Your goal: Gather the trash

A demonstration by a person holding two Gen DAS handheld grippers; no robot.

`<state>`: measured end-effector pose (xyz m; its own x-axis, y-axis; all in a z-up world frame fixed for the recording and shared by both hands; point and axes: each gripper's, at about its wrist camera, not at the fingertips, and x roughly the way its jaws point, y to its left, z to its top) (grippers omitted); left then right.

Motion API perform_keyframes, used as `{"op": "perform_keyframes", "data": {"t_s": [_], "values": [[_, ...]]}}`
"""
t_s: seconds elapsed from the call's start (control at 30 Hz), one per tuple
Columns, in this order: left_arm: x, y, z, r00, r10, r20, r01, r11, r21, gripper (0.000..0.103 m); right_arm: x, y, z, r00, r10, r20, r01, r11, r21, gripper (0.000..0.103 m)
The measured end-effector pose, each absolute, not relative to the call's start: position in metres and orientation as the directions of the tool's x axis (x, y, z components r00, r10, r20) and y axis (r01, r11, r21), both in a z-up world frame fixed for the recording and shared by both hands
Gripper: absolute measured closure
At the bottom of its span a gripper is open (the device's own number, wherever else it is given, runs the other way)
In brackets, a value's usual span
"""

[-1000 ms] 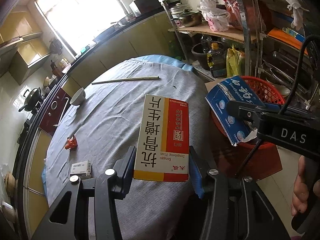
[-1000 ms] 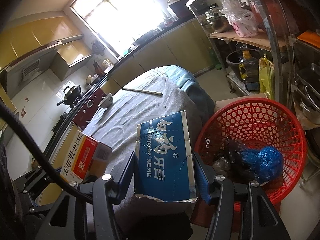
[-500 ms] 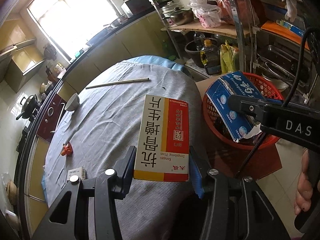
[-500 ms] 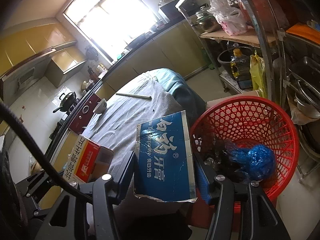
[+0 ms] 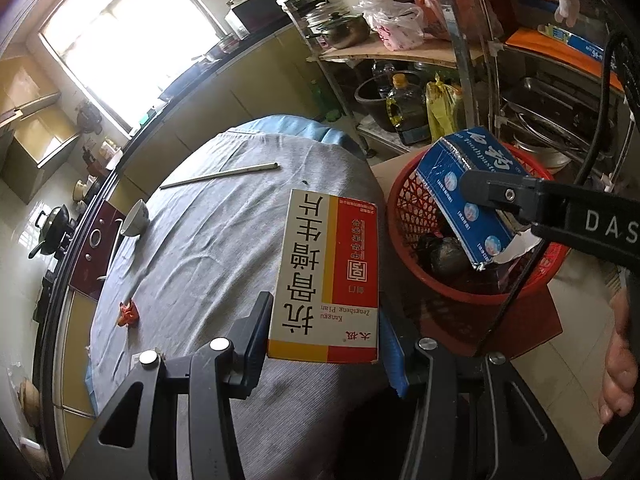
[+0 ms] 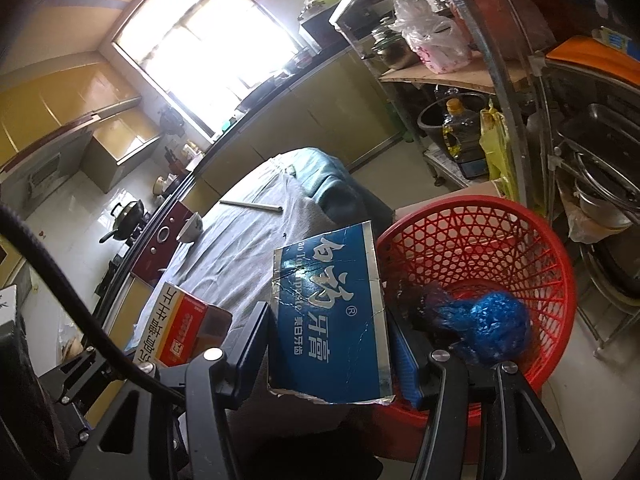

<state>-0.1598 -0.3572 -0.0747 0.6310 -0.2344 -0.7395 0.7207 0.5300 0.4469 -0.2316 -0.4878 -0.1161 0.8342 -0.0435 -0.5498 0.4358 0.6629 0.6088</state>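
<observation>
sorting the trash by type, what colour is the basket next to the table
Red, an open lattice weave; the basket shows best in the right wrist view.

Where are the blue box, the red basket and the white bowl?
blue box (image 6: 332, 312): right wrist view, printed face.
red basket (image 6: 476, 216): right wrist view, far wall.
white bowl (image 5: 137, 219): left wrist view, outer side.

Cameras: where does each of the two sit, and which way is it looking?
Left wrist view: sits on the left gripper, looking along its fingers, shut on the red and white box, over the grey-clothed table; a hand shows at right.
Right wrist view: sits on the right gripper, shut on the blue toothpaste box, facing the red basket.
Shared: both boxes, table, basket, window.
</observation>
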Motion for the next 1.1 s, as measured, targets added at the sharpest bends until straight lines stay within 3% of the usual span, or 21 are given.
{"op": "perform_keyframes", "data": {"t_s": [1.1], "values": [[-0.17, -0.407, -0.089, 0.613, -0.27, -0.743, 0.763, 0.446, 0.467, 0.051, -0.275, -0.535, -0.127, 0.82, -0.141, -0.554, 0.527, 0.564, 0.636, 0.043]]}}
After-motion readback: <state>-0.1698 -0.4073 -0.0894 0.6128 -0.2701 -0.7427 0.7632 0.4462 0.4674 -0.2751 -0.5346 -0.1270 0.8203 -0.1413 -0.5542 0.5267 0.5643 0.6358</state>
